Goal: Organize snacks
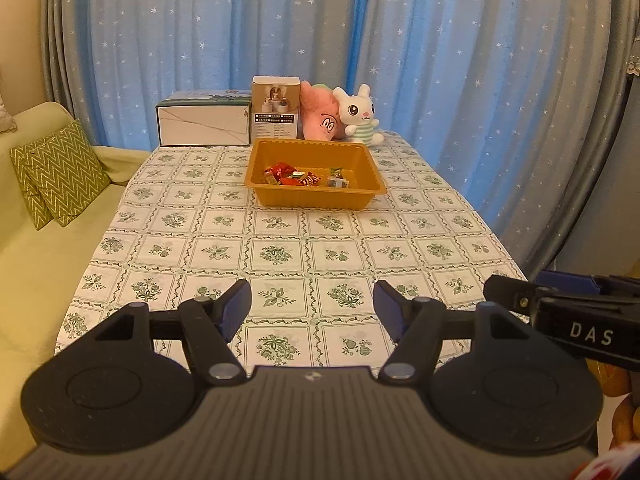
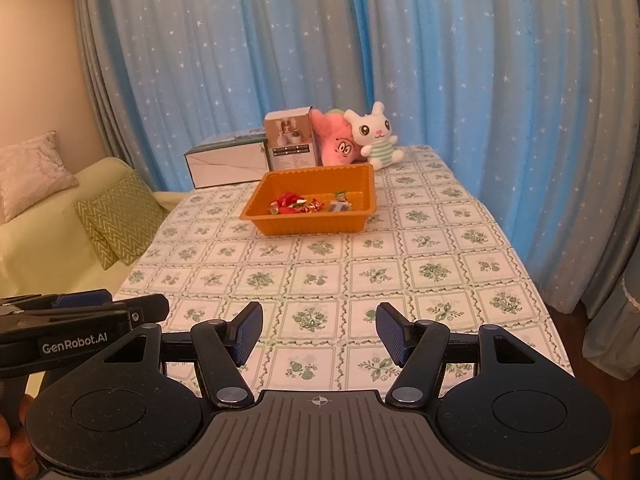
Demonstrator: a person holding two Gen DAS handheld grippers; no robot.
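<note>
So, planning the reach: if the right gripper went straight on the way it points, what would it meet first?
Probably bare tablecloth: the open right gripper tilts down short of the orange tray; depth is unclear.

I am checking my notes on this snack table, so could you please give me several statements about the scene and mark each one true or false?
1. The wrapped snacks lie inside the orange tray. True.
2. The left tongs grip a snack. False: they are open with nothing between them.
3. A white rabbit plush sits behind the tray, beside a pink plush. True.
4. The table is bare wood. False: a cloth with green floral squares covers it.
5. The right tongs are open and empty. True.
</note>
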